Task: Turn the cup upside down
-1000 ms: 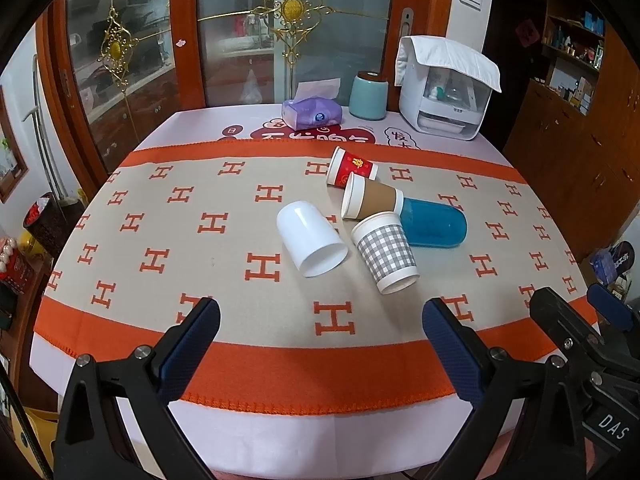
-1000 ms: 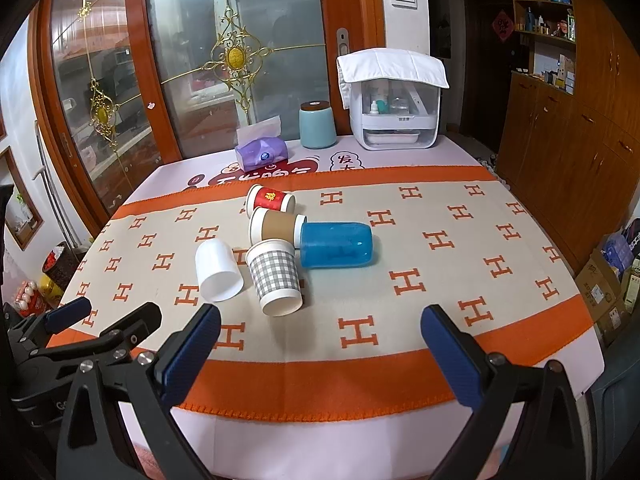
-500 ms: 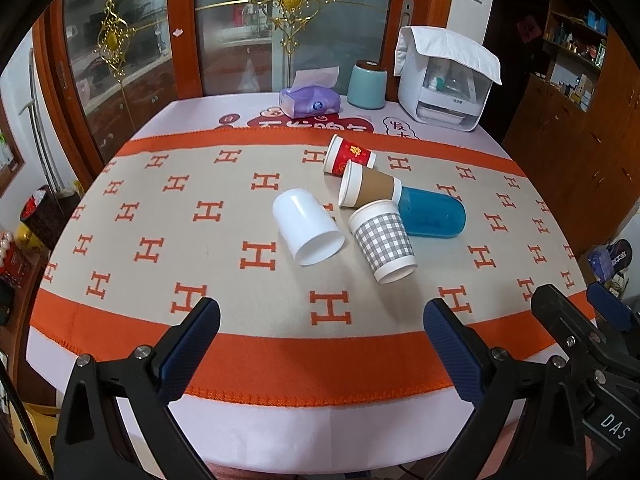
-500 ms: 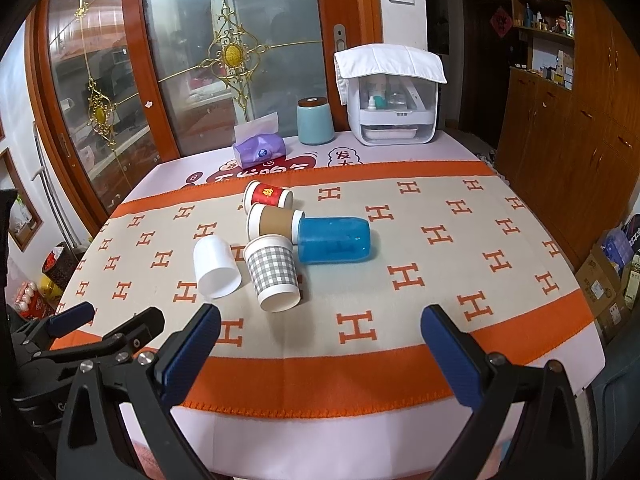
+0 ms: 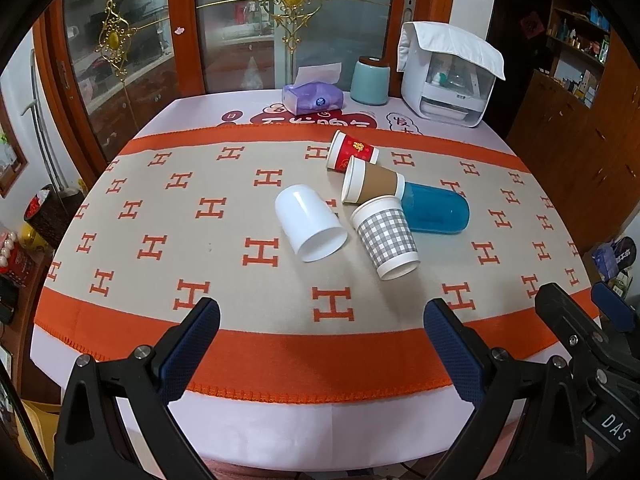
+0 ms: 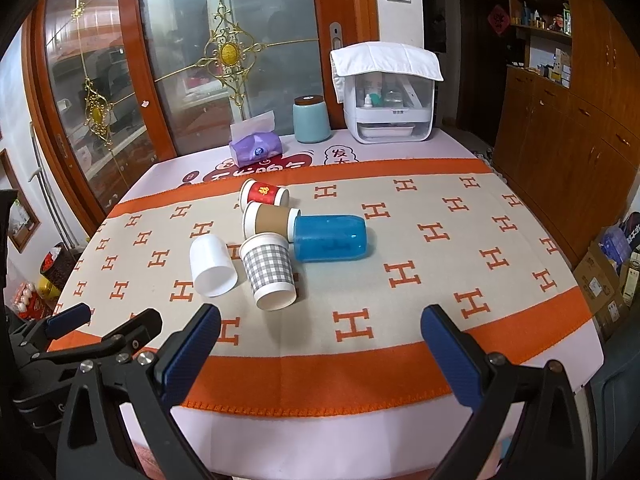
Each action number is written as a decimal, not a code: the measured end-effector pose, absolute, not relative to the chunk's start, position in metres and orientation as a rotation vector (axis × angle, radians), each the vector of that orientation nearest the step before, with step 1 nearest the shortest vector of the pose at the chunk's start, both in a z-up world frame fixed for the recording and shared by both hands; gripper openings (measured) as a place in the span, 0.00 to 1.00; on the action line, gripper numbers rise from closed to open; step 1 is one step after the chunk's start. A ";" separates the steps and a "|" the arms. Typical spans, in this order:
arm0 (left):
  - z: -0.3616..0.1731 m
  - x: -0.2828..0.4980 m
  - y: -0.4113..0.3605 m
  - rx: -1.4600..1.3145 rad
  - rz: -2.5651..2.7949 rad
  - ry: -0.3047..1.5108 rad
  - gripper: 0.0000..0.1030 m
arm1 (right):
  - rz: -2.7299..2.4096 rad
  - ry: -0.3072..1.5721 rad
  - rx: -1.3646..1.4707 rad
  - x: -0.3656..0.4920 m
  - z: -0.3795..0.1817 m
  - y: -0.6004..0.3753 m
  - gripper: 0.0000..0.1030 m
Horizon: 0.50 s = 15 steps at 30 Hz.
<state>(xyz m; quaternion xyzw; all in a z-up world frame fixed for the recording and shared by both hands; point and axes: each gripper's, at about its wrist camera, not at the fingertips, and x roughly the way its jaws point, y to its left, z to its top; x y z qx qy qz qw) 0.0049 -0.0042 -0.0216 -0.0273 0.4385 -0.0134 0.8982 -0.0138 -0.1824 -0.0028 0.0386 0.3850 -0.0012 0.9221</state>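
Note:
Several cups lie on their sides in a cluster mid-table: a white cup (image 5: 310, 222) (image 6: 212, 266), a grey checked cup (image 5: 386, 238) (image 6: 270, 270), a brown cup (image 5: 372, 186) (image 6: 270, 222), a red cup (image 5: 352, 152) (image 6: 264, 194) and a blue tumbler (image 5: 436, 208) (image 6: 330, 238). My left gripper (image 5: 320, 332) is open and empty above the table's near edge. My right gripper (image 6: 320, 338) is open and empty, also at the near edge. Each gripper shows at the side of the other's view.
An orange-bordered H-pattern cloth (image 5: 224, 212) covers the table. At the far edge stand a purple tissue pack (image 5: 312, 98), a teal canister (image 5: 370, 82) and a white appliance with a towel on top (image 5: 448, 76). Glass doors stand behind; wooden cabinets stand to the right.
Both grippers have drifted back and up a little, so the cups sit slightly farther off. The cups have not moved. Both stay open.

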 end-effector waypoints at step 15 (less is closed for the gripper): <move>-0.022 0.003 -0.004 -0.072 -0.035 0.894 0.98 | 0.004 0.795 0.089 -0.015 -0.003 -0.183 0.98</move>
